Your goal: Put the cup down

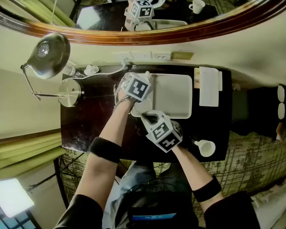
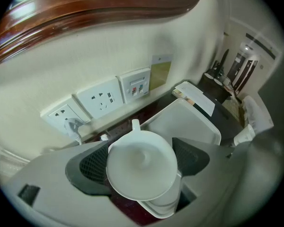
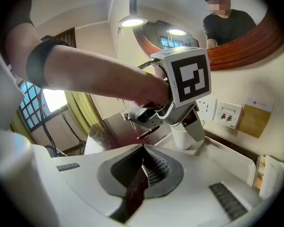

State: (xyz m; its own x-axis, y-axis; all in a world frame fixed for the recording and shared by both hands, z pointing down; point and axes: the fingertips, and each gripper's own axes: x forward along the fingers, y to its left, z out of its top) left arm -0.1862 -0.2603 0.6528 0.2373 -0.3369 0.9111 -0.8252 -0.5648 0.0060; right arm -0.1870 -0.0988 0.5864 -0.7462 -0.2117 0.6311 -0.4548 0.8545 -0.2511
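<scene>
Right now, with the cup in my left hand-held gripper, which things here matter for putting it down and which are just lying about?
Job in hand: white cup, held in the left hand-held gripper; white tray beneath it.

Lying about: second cup, desk lamp, paper sheet, wall sockets; right hand-held gripper, shut and empty.

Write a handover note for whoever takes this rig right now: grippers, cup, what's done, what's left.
Left gripper: shut on the white cup, at the left edge of the white tray. I cannot tell whether the cup touches the tray.
Right gripper: shut, empty, near the tray's front edge.
Second white cup: on the dark table, right of the tray.
Done: cup is at the tray.
Left: probably seat the cup, open the left jaws, lift clear.
</scene>
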